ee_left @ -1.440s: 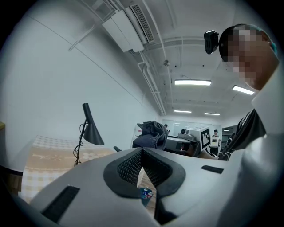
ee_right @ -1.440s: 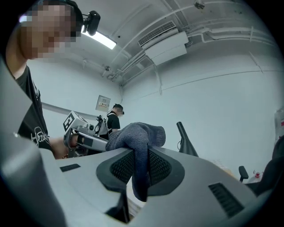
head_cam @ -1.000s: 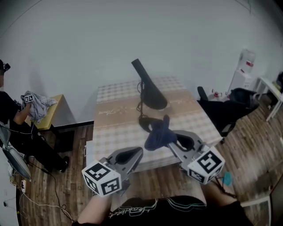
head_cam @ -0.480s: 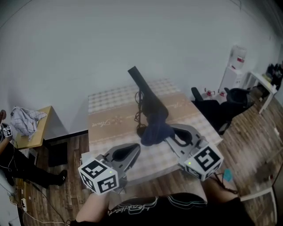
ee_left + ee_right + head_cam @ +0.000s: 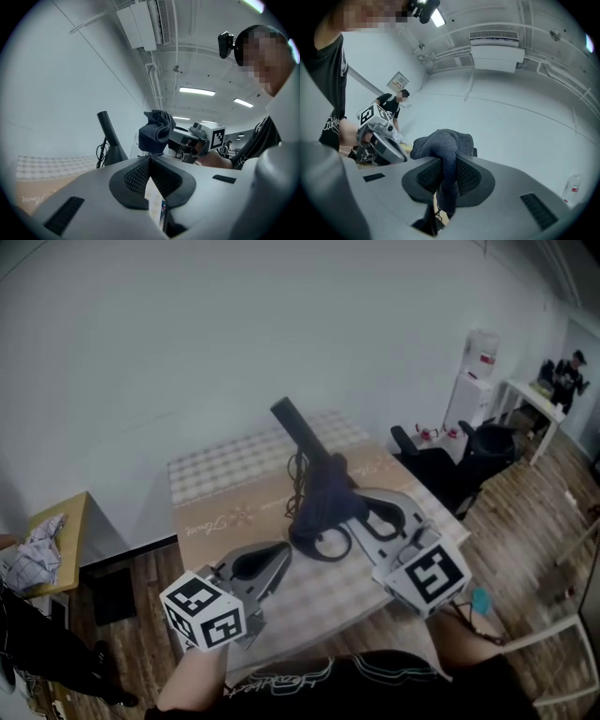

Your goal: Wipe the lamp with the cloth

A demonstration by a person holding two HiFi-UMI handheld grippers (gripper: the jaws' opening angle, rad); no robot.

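A black desk lamp (image 5: 294,426) stands on the checked table (image 5: 211,470), with its round base (image 5: 323,545) toward me and its cable coiled beside the stem. My right gripper (image 5: 345,510) is shut on a dark blue cloth (image 5: 325,495), which lies against the lamp's lower body. In the right gripper view the cloth (image 5: 443,145) bunches over and hangs between the jaws. My left gripper (image 5: 281,554) hovers at the lamp's near left, shut with nothing in it. The left gripper view shows the lamp (image 5: 108,136) and the cloth (image 5: 156,131) ahead.
A black chair (image 5: 441,470) stands right of the table. Behind it are a water dispenser (image 5: 473,371) and a white desk (image 5: 532,399) with a person (image 5: 567,376). A low yellow side table (image 5: 66,521) with bundled fabric sits at the left.
My right gripper has carried the cloth forward and left onto the lamp's body. The head view has swung to the right. My left gripper has stayed shut near the table's front.
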